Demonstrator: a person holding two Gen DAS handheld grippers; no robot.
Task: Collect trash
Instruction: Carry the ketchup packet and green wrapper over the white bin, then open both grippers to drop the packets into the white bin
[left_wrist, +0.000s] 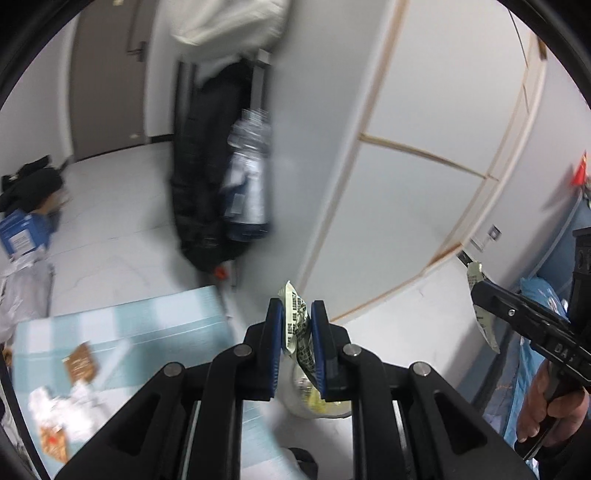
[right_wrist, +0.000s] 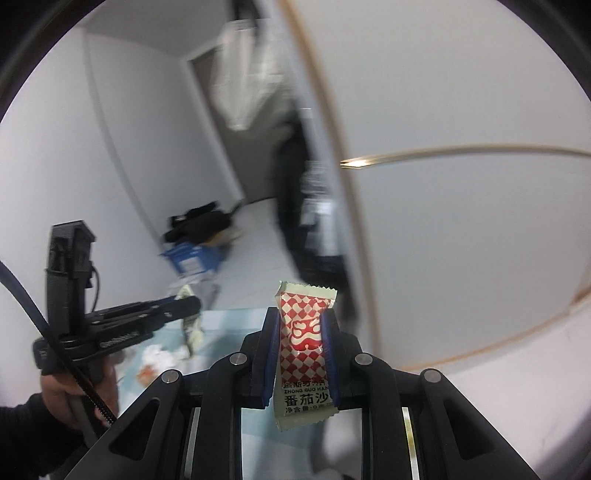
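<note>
Motion blur smears the dark bag (left_wrist: 207, 177) and bottle (left_wrist: 249, 147) beside the wall. My left gripper (left_wrist: 297, 343) hides the jar's (left_wrist: 314, 400) top. My right gripper's pads (right_wrist: 272, 354) cover the ketchup packet's (right_wrist: 304, 332) edges; its lower print is partly unreadable.

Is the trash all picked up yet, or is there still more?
Not yet. In hand: the left gripper is shut on a crumpled packet, and the right gripper is shut on a red checkered sauce packet. Left: wrappers and crumpled tissue still lie on the blue table.
</note>
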